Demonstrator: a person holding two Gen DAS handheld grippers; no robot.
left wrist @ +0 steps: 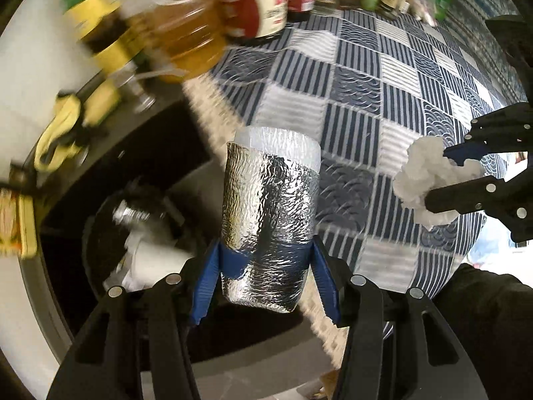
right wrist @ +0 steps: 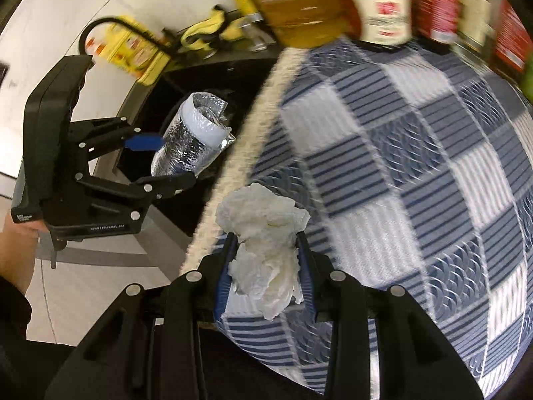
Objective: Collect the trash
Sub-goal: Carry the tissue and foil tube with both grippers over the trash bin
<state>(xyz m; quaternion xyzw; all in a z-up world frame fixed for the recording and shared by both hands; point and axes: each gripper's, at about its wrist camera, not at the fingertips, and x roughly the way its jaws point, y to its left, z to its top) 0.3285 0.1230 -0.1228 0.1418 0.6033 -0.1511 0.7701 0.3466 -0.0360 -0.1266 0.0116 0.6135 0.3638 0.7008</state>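
Observation:
My left gripper point(left wrist: 268, 266) is shut on a rolled silver foil wrapper point(left wrist: 269, 220), which stands upright between its blue pads at the table's fringed edge. Below and to its left is a dark trash bin point(left wrist: 100, 220) with white paper and other rubbish inside. My right gripper point(right wrist: 266, 243) is shut on a crumpled white tissue point(right wrist: 263, 233), held over the edge of the blue checked tablecloth point(right wrist: 399, 166). The right wrist view shows the left gripper point(right wrist: 166, 163) and its foil wrapper point(right wrist: 190, 143) off the table, over the dark bin. The left wrist view shows the right gripper point(left wrist: 439, 180) with the tissue point(left wrist: 419, 173).
Bottles and jars line the back of the table, among them a large bottle of yellow oil point(right wrist: 299, 6) and a dark jar with a red and white label point(left wrist: 263, 10). Yellow packets and a yellow cloth point(left wrist: 60, 133) lie on a dark shelf past the bin. A person's hand point(right wrist: 16, 243) holds the left gripper.

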